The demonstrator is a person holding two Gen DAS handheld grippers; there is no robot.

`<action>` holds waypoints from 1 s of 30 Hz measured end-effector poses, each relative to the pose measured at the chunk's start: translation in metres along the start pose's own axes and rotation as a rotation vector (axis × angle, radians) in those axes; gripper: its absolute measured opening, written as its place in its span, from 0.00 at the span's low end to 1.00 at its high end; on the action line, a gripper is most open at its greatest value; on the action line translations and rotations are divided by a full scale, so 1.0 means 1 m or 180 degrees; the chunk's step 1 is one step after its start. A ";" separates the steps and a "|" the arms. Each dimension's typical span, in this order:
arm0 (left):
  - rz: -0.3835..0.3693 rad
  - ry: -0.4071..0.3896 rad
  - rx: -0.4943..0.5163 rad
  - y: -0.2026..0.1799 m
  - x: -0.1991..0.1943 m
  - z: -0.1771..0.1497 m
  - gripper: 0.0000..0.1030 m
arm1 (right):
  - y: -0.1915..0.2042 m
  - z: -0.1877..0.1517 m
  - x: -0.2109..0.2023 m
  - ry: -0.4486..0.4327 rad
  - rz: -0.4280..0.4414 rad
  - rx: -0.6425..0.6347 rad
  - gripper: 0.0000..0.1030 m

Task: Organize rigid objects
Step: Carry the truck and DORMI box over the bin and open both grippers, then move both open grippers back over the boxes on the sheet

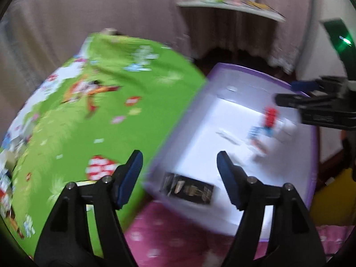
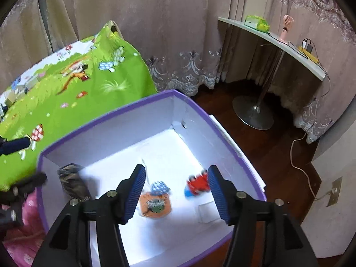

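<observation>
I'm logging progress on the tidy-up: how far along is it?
Done: a red toy, an orange packet and a dark packet lie in the purple box. In hand: nothing; the left gripper and right gripper are open and empty. Left: blurred small items at the green sheet's far edge, perhaps.

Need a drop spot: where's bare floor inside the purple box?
Free: the box floor toward its far corner, and the near strip by the front wall. Crowded: the middle, with the orange packet, red toy and dark pack at left.
</observation>
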State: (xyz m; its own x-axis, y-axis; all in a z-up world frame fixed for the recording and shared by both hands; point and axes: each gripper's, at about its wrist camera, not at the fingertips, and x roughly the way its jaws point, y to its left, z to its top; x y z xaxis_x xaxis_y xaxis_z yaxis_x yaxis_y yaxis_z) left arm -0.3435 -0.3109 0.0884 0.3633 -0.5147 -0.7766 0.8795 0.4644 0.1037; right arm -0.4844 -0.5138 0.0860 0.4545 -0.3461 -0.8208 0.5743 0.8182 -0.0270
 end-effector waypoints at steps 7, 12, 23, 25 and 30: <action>0.1032 -0.0037 -0.0683 0.135 -0.010 -0.059 0.74 | 0.093 0.035 0.002 -0.0030 0.0555 -0.0568 0.58; 0.1649 0.0126 -0.1198 0.244 -0.016 -0.130 0.75 | 0.206 0.057 0.026 0.0041 0.0898 -0.1245 0.58; 0.2380 0.0312 -0.2465 0.434 -0.017 -0.216 0.75 | 0.448 0.114 0.121 0.0250 0.1691 -0.1987 0.58; 0.2333 0.0286 -0.2624 0.445 -0.018 -0.224 0.75 | 0.484 0.129 0.139 0.0223 0.1703 -0.2077 0.58; 0.2052 0.0149 -0.3049 0.458 -0.024 -0.240 0.76 | 0.540 0.160 0.169 0.0157 0.1683 -0.2274 0.58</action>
State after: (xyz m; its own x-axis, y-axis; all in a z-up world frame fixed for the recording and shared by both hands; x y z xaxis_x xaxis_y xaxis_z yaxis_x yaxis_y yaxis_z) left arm -0.0231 0.0875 0.0051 0.6306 0.0346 -0.7753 -0.0660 0.9978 -0.0091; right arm 0.0112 -0.2038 0.0240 0.5006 0.1646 -0.8499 -0.2716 0.9620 0.0263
